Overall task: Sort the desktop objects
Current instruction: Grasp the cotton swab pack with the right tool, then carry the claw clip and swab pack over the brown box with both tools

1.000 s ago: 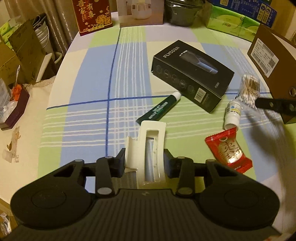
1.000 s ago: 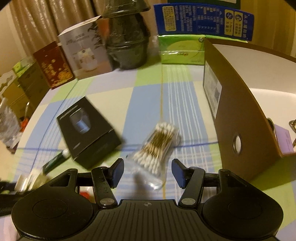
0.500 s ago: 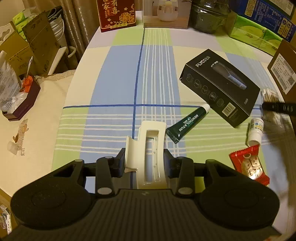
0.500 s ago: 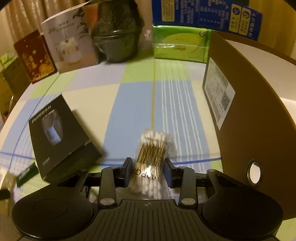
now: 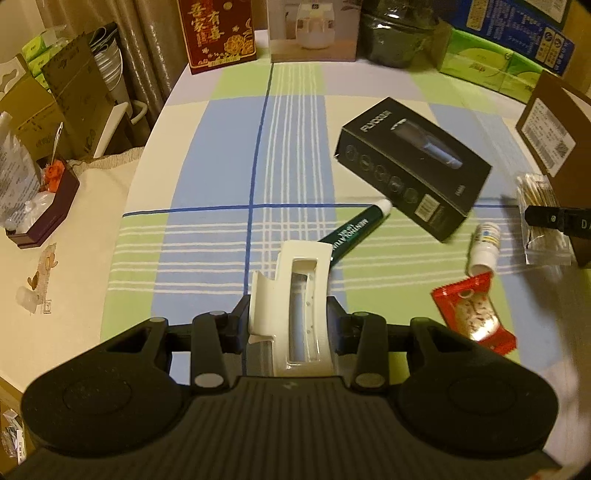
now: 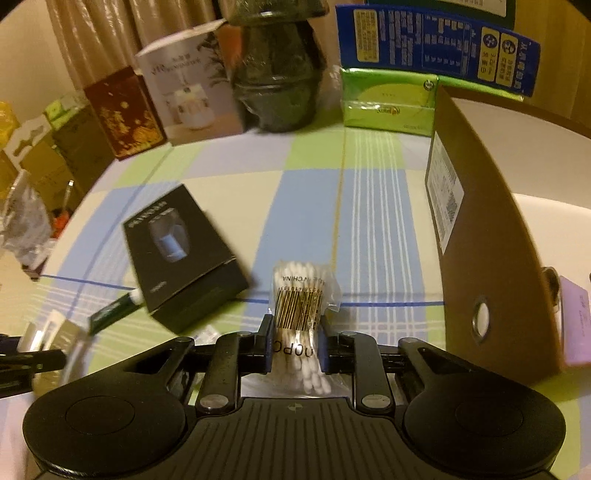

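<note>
My left gripper [image 5: 288,319] is shut on a white plastic holder [image 5: 301,295] and holds it above the checked tablecloth. My right gripper [image 6: 294,336] is shut on a clear bag of cotton swabs [image 6: 297,314], which is squeezed between the pads; the same bag of swabs [image 5: 543,218] shows at the right edge of the left wrist view, with one right finger [image 5: 554,218] across it. A black razor box [image 5: 413,166], a green tube [image 5: 354,230], a small white bottle [image 5: 485,245] and a red sachet [image 5: 472,314] lie on the cloth.
A brown cardboard box [image 6: 480,236] stands upright just right of the swabs. Along the table's far edge stand a red box [image 5: 218,33], a picture box [image 5: 312,29], a dark jar [image 6: 277,74] and green tissue packs [image 6: 388,107]. Clutter and cardboard [image 5: 48,110] fill the left side.
The right gripper's jaws came in around the swab bag and closed on it. The left gripper kept its grip on the white holder, and its view swung slightly across the table.
</note>
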Motion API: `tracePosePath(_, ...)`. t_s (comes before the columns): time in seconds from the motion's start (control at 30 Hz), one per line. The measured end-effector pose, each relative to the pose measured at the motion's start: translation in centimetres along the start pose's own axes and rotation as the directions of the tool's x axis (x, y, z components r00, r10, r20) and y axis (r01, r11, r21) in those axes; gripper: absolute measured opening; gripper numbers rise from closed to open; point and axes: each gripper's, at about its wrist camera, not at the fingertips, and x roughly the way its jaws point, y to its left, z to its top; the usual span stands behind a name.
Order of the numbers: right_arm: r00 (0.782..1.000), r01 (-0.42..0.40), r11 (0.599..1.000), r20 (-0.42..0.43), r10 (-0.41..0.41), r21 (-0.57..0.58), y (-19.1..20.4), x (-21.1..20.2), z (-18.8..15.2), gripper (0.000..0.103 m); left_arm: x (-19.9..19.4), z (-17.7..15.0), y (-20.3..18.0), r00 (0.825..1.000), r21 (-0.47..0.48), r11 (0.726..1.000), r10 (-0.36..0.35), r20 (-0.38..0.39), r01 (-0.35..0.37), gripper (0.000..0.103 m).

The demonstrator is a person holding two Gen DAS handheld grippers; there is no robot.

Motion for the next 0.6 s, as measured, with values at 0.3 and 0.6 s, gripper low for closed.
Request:
tracePosePath(0.3,0.993,-0.111,0.994,0.028,0.111,-0.020,-0.6,-5.2,-1.4,0.020,-3.7,-1.2,-1.8,0.998,-0.012,0.999,-0.036,0.042,0.036,0.035)
tracePosePath(0.6,0.979,-0.202,0.979,0.020,0.202,0.007,-3.6,-10.4,-3.7,0.020,-8.0,-2.3,-6.5,0.988,0.025,0.993,-0.120,0.093,0.118,0.035)
